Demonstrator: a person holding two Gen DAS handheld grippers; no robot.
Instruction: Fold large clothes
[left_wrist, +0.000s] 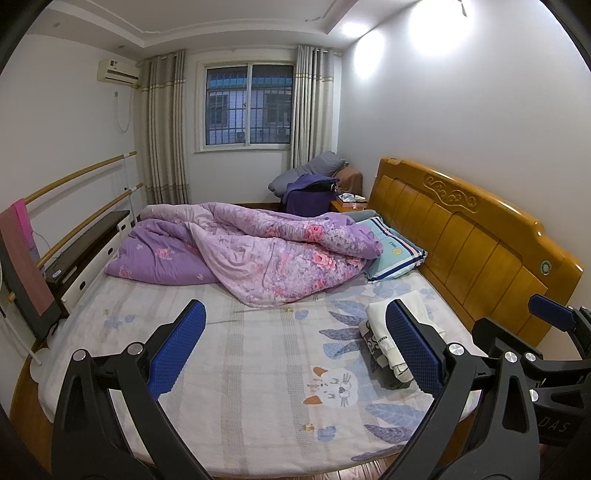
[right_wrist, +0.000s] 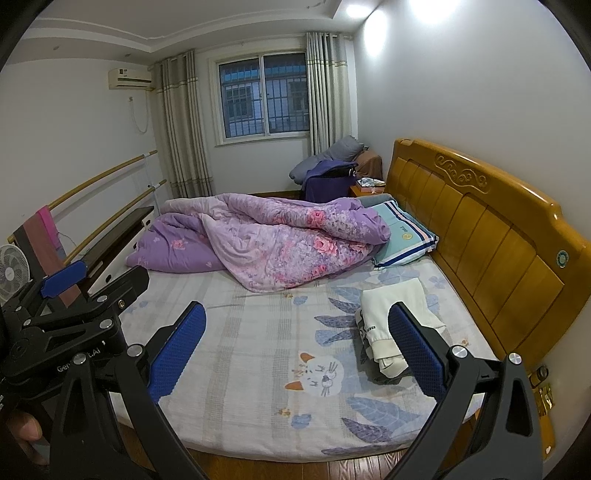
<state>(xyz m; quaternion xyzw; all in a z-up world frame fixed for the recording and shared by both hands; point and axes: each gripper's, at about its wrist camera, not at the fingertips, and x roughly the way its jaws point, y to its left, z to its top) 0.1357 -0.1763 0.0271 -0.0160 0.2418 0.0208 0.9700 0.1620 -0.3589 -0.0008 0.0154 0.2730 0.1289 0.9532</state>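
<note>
Lying folded on the bed near the headboard, the white garment sits beyond the wide-open, empty right claw; left claw likewise.

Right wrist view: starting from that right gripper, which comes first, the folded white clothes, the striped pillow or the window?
1. Folded white clothes, on the sheet just ahead of the right gripper.
2. Striped pillow, farther up by the headboard.
3. Window, on the far wall.

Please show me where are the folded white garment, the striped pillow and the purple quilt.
folded white garment (right_wrist: 397, 295): right wrist view, its upper flat panel.
striped pillow (right_wrist: 404, 236): right wrist view, its teal middle.
purple quilt (left_wrist: 266, 258): left wrist view, its flowered centre.
</note>
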